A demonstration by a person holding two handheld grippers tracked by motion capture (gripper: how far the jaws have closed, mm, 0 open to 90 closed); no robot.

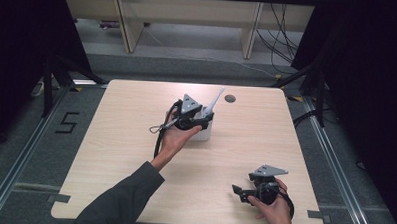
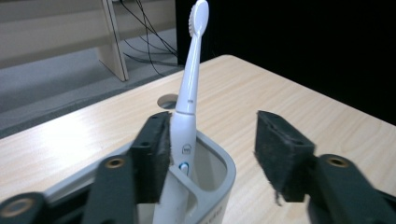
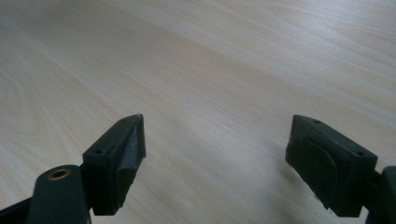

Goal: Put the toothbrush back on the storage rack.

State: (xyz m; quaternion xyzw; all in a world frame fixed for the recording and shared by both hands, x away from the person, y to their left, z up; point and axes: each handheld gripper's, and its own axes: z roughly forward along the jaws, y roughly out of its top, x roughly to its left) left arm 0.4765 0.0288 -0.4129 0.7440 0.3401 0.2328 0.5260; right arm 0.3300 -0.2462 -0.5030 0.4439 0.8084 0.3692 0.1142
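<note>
A white electric toothbrush [image 2: 189,84] stands upright in a white holder [image 2: 224,172], bristle head at the top. My left gripper [image 2: 215,140] is open around it: the left pad [image 2: 159,154] rests against the brush handle, while the right pad [image 2: 280,154] stands well apart. From above, the left gripper [image 1: 202,122] sits at the holder [image 1: 206,132] near the table's middle, with the toothbrush [image 1: 215,100] leaning up to the right. My right gripper [image 1: 237,190] hovers low at the table's near right corner, open [image 3: 215,140], with only bare wood between its jaws.
The light wooden table [image 1: 125,154] has a round cable hole [image 1: 230,98] just behind the holder. Beyond the far edge lie grey floor, wooden furniture legs [image 1: 129,29] and loose cables [image 1: 279,40]. Dark curtains flank both sides.
</note>
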